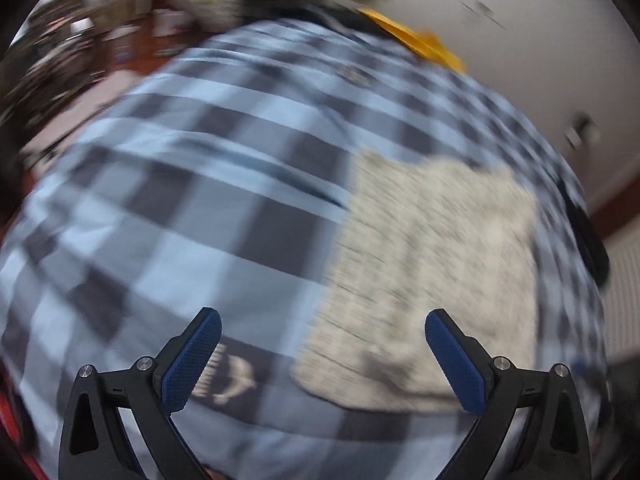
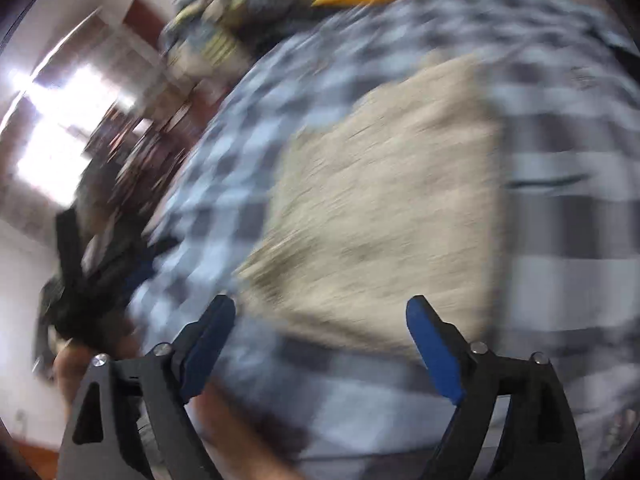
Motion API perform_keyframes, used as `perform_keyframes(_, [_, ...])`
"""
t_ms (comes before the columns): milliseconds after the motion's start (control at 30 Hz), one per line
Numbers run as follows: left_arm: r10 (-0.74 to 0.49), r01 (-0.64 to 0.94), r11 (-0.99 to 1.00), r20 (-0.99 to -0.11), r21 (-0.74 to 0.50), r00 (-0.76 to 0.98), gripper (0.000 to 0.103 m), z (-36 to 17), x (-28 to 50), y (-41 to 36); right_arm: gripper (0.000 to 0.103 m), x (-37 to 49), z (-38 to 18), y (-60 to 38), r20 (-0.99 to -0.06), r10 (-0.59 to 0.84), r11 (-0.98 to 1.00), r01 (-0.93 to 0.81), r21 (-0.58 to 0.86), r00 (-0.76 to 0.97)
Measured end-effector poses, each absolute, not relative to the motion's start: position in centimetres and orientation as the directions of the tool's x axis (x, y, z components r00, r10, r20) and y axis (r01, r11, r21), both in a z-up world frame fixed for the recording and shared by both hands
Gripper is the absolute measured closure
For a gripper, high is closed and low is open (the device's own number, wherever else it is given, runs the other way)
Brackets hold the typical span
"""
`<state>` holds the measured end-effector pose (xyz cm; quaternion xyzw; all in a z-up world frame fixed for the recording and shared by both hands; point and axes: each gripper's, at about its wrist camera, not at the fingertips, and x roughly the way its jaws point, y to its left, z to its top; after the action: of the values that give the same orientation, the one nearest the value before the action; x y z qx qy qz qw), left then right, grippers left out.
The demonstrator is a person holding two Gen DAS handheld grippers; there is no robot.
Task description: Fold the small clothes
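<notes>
A small beige knit garment lies flat on a blue and grey checked bedspread. It also shows in the right wrist view, blurred by motion. My left gripper is open and empty, just above the garment's near left edge. My right gripper is open and empty, above the garment's near edge. The other hand-held gripper shows as a dark blur at the left of the right wrist view.
A yellow cloth and a dark pile of clothes lie at the far edge of the bed. A dark object sits at the bedspread's right edge. A white wall stands behind. Cluttered shelves stand at the left.
</notes>
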<state>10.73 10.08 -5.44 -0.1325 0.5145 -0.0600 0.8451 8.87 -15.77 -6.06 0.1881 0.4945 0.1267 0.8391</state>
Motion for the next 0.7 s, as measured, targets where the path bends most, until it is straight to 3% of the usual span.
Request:
perform_keyframes(133, [-0.324, 0.122, 0.946, -0.867, -0.3, 0.379, 0.0, -6.3, 12.0, 6.2, 0.016, 9.5, -10.2, -19.9, -0.83, 0.274, 0.895, 0.186, 0.405, 0.486])
perform_keyframes(300, [-0.378, 0.266, 0.914, -0.879, -0.306, 0.289, 0.002, -7.8, 14.9, 2.8, 0.016, 10.8, -13.5, -22.3, -0.835, 0.384, 0.782, 0.343, 0.521, 0.395])
perform_keyframes(433, [-0.463, 0.347, 0.857, -0.865, -0.381, 0.193, 0.036, -8.7, 16.1, 0.8, 0.016, 11.5, -12.3, -21.7, -0.836, 0.357, 0.785, 0.352, 0.51, 0.417])
perform_keyframes(567, [-0.411, 0.383, 0.857, -0.905, -0.344, 0.108, 0.039, -10.6, 17.2, -1.3, 0.016, 12.2, -13.0, -21.5, -0.829, 0.383, 0.761, 0.369, 0.533, 0.409])
perform_keyframes(700, [-0.446, 0.341, 0.85, -0.893, -0.402, 0.06, 0.039, -11.7, 17.9, -1.1, 0.016, 11.2, -13.3, -23.2, -0.826, 0.398, 0.749, 0.377, 0.544, 0.4])
